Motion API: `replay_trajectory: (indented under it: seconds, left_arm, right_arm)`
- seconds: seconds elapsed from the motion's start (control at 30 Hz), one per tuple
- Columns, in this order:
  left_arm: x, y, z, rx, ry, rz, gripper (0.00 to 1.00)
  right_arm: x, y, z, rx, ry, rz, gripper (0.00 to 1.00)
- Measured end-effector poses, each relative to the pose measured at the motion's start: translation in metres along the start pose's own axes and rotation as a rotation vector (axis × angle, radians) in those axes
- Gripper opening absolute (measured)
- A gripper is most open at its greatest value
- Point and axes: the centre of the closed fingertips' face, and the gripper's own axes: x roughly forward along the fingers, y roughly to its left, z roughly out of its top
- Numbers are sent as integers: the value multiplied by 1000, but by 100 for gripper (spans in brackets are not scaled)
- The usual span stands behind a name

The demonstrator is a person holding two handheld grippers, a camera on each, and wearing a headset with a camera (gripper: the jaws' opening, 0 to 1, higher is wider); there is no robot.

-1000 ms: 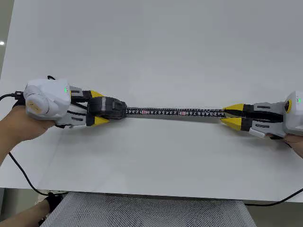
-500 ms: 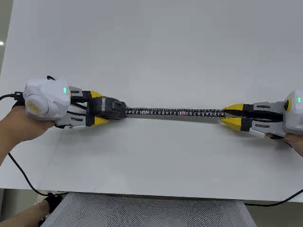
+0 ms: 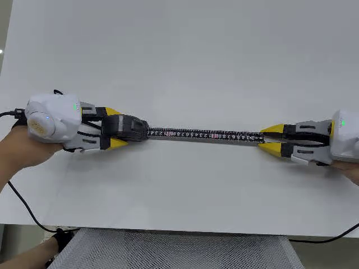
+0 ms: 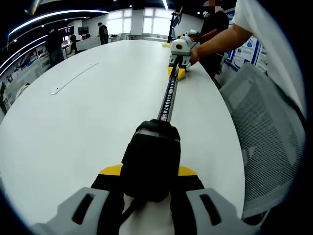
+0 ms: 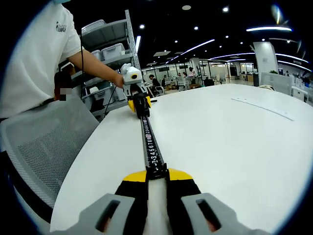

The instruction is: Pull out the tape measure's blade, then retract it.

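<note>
The blade (image 3: 205, 135) lies pulled well out; the left gripper (image 3: 123, 128) jaws clamp the tape measure case (image 3: 132, 128); the right gripper (image 3: 265, 138) jaws pinch the blade's tip; retraction is not yet done.

On my feed the surface (image 3: 185, 56) looks smooth, matt white. The tape measure (image 3: 128, 128) has a black plastic body with a low sheen, and its blade (image 3: 205, 135) is dark, smooth and faintly glossy. The left gripper (image 3: 123, 128) and right gripper (image 3: 263, 138) have smooth grey-white plastic shells with yellow tips. The chair (image 3: 179, 249) is grey woven mesh.
</note>
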Motion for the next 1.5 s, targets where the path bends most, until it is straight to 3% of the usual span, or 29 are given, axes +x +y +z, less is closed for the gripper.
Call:
replay_trajectory:
  seconds: [0.77,1.1,1.2,1.33,1.5]
  left_arm:
    - [-1,-1,2,10,3,10,33]
    - [-1,-2,1,22,14,16,33]
    - [1,-4,-3,47,41,18,36]
    - [4,-5,-2,43,40,24,44]
    - [3,-5,-1,25,34,27,45]
  right_arm:
    - [0,-1,0,9,5,-15,14]
    - [0,0,4,26,-7,-18,20]
    - [0,1,6,33,-13,-18,22]
    - [2,1,15,39,-36,-24,25]
    - [3,2,22,44,-48,-29,29]
